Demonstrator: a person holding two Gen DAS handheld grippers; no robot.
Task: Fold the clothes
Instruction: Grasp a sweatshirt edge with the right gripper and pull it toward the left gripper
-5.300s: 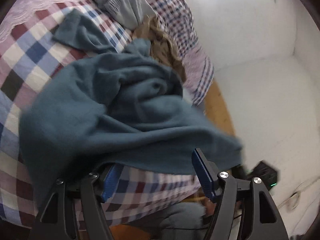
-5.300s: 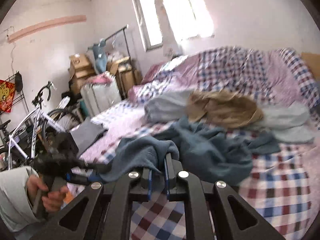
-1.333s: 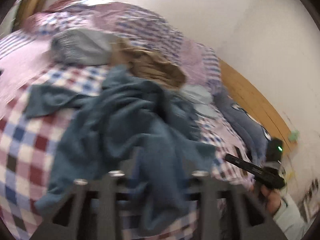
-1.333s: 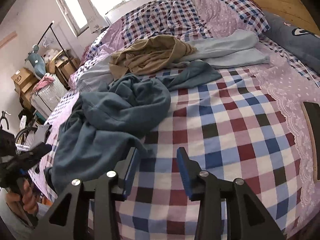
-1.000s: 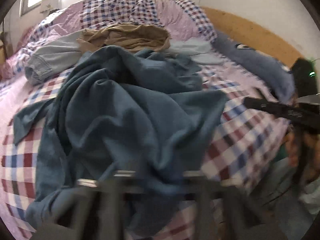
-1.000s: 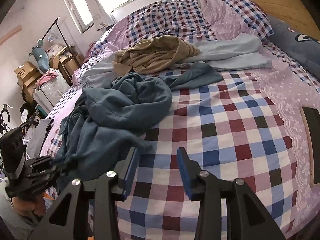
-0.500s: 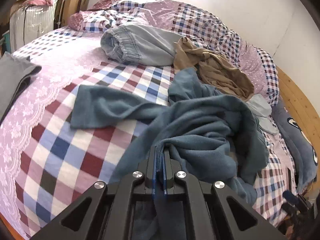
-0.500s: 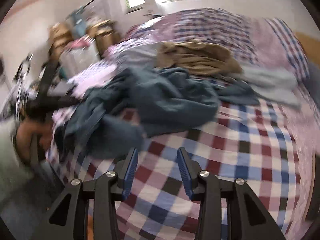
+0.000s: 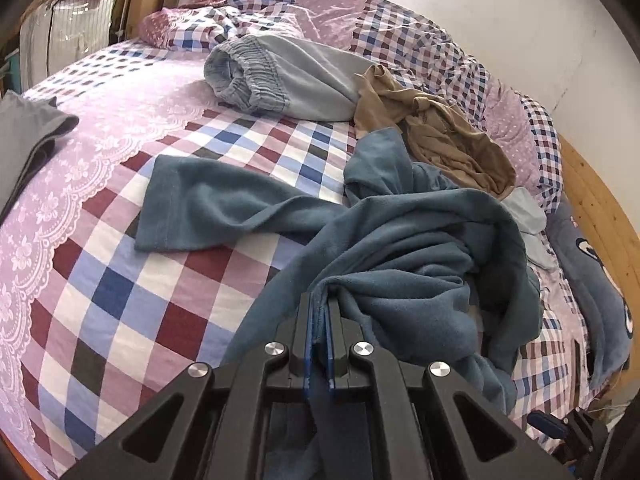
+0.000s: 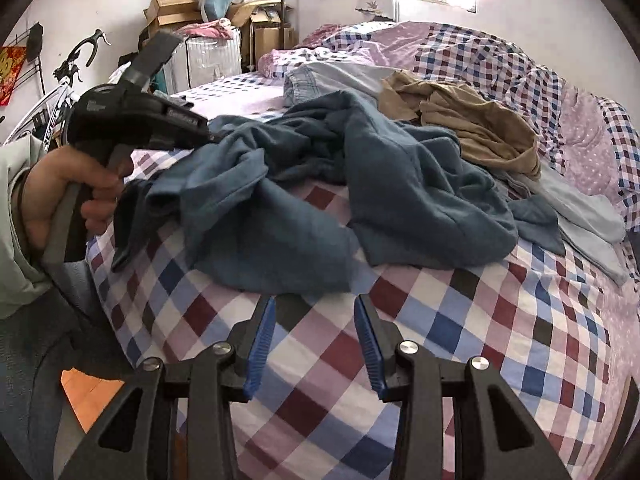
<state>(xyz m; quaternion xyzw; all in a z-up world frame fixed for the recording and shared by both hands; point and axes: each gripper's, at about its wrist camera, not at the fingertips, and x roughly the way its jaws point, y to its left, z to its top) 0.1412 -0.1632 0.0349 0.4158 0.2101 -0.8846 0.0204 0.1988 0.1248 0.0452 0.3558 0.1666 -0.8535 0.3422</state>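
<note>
A bed with a red, blue and white checked cover (image 9: 120,296) fills a cluttered room with stacked cardboard boxes (image 10: 176,4) and a bicycle (image 10: 68,76) by the wall. The crumpled teal fleece garment (image 9: 400,264) lies mid-bed, one sleeve stretching flat toward the lace-edged side. The left tool (image 9: 319,344) pinches its edge; the right tool (image 10: 315,344) hovers wide apart above the cover

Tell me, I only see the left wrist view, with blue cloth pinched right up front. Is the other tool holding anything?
Observer: No. The right gripper is open over the checked bedsheet, short of the blue garment.
Visitor: Who holds the tool I'm looking through?
Observer: A bare left hand grips its handle, with a pale sleeve at the wrist.
Visitor: Anything beyond the bed?
Observer: A bicycle stands against the wall.
</note>
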